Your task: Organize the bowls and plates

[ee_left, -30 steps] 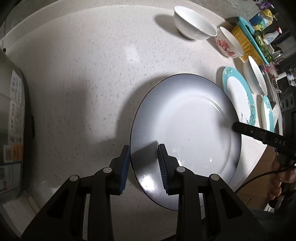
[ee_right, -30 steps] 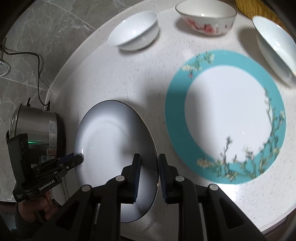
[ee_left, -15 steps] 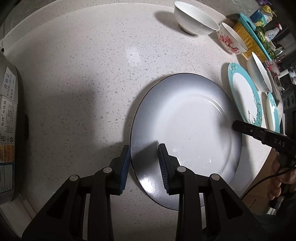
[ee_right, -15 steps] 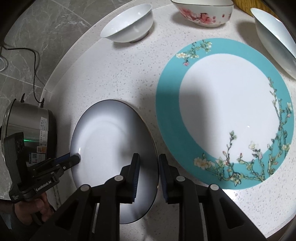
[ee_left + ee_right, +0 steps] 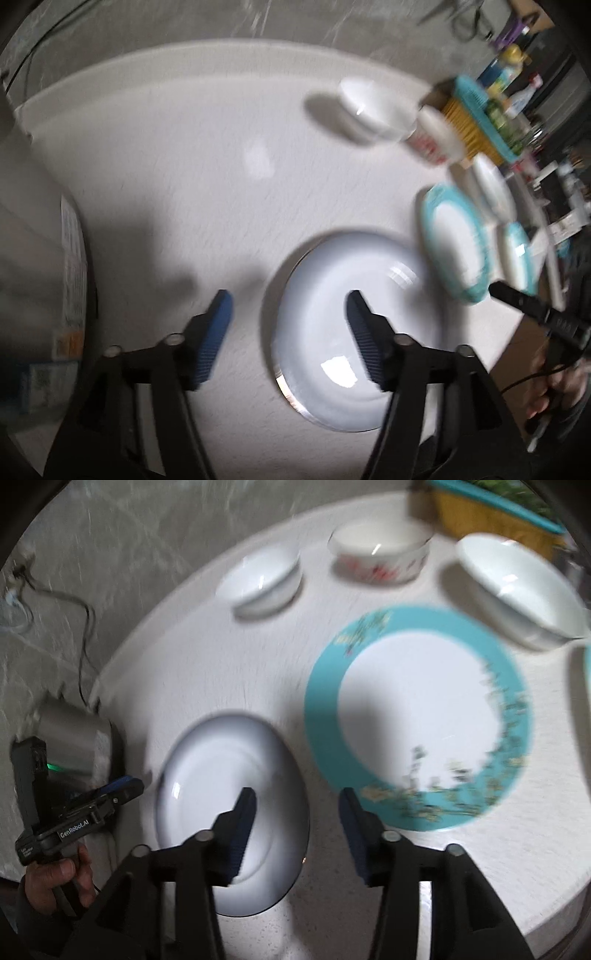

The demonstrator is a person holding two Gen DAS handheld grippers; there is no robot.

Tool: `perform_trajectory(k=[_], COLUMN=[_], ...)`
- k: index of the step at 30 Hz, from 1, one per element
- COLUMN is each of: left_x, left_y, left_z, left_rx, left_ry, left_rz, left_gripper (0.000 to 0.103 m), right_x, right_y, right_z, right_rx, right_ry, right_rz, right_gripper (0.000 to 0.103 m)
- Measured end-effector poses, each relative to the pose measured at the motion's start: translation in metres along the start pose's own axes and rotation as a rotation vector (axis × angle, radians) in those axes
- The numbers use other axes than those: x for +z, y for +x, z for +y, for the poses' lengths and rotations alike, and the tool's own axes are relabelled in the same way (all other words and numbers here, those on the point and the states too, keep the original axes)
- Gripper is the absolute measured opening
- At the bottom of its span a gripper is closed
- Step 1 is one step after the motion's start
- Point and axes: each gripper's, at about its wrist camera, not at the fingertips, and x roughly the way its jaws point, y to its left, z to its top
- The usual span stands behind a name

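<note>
Both pairs of blue-padded fingers have just been opening and now stand wide apart with nothing pressed between them. On the left gripper (image 5: 288,328), one pad hangs over the bare white speckled round countertop (image 5: 177,155) and the other over the large white plate with a dark grey rim (image 5: 354,332), so the plate's left edge lies below the gap, untouched. On the right gripper (image 5: 297,823), the left pad hangs above that same plate (image 5: 207,775) and the right pad above the counter (image 5: 192,653) near the edge of the wide turquoise-rimmed plate with a flower pattern (image 5: 417,720); the grey-rimmed plate's right edge sits under the gap. That plate lies flat on the counter, just beside the turquoise plate (image 5: 456,242) and apart from it. Farther back stand a plain white bowl (image 5: 262,579), a white bowl with red flowers (image 5: 380,557) and a larger white bowl (image 5: 517,587). A steel cooker (image 5: 74,734) stands at the counter's left side. Both views are blurred. A person's hand (image 5: 55,882) grips the left tool's handle.
</note>
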Motion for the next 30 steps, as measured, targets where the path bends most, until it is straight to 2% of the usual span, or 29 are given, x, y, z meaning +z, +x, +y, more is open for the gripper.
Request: perform_trajectory(k=[1, 3, 5, 7, 10, 12, 14, 16, 18, 19, 20, 22, 23, 25, 29, 30], left_x=[0.005, 0.015, 0.021, 0.025, 0.036, 0.045, 0.056, 0.068, 0.081, 0.084, 0.090, 0.100, 0.106, 0.118, 0.135, 0.138], left_y=[-0.007, -0.015, -0.016, -0.010, 0.011, 0.020, 0.036, 0.056, 0.076, 0.083, 0.092, 0.104, 0.114, 0.131, 0.165, 0.173], left_z=[-0.003, -0.015, -0.033, -0.051, -0.068, -0.080, -0.092, -0.108, -0.123, -0.130, -0.144, -0.165, -0.173, -0.183, -0.187, -0.186], left_rx=[-0.037, -0.126, -0.204, -0.247, -0.354, -0.322, -0.294, -0.267, -0.302, -0.314, -0.313, -0.282, -0.274, -0.270, -0.217, -0.225], left_ry=[0.004, 0.034, 0.085, 0.108, 0.046, 0.053, 0.083, 0.114, 0.150, 0.179, 0.260, 0.385, 0.413, 0.429, 0.424, 0.427], left_rz=[-0.024, -0.056, -0.056, -0.020, 0.081, 0.079, 0.097, 0.120, 0.143, 0.148, 0.136, 0.104, 0.118, 0.149, 0.250, 0.271], left_gripper=[0.083, 0.087, 0.087, 0.088, 0.088, 0.088, 0.088, 0.088, 0.088, 0.088, 0.088, 0.088, 0.088, 0.088, 0.088, 0.088], right_x=[-0.003, -0.012, -0.024, -0.038, -0.050, -0.052, -0.049, -0.042, -0.032, -0.025, -0.020, -0.008, -0.006, 0.000, 0.002, 0.002], right_y=[-0.012, -0.040, -0.061, -0.067, -0.068, -0.065, -0.062, -0.061, -0.057, -0.053, -0.048, -0.039, -0.036, -0.024, -0.008, -0.007], right_z=[-0.005, -0.018, -0.041, -0.068, -0.098, -0.110, -0.112, -0.117, -0.125, -0.133, -0.136, -0.144, -0.146, -0.151, -0.163, -0.165], right_rx=[0.007, 0.021, 0.017, 0.034, 0.081, 0.099, 0.115, 0.144, 0.165, 0.177, 0.194, 0.215, 0.210, 0.212, 0.238, 0.237], right_ry=[0.018, 0.062, 0.134, 0.257, 0.403, 0.437, 0.430, 0.409, 0.399, 0.412, 0.418, 0.401, 0.387, 0.378, 0.402, 0.399], right_rz=[-0.032, -0.122, -0.195, -0.209, -0.230, -0.244, -0.256, -0.274, -0.278, -0.260, -0.241, -0.196, -0.182, -0.131, -0.084, -0.082], right_gripper=[0.066, 0.087, 0.090, 0.091, 0.091, 0.092, 0.100, 0.102, 0.102, 0.102, 0.102, 0.102, 0.102, 0.101, 0.088, 0.087])
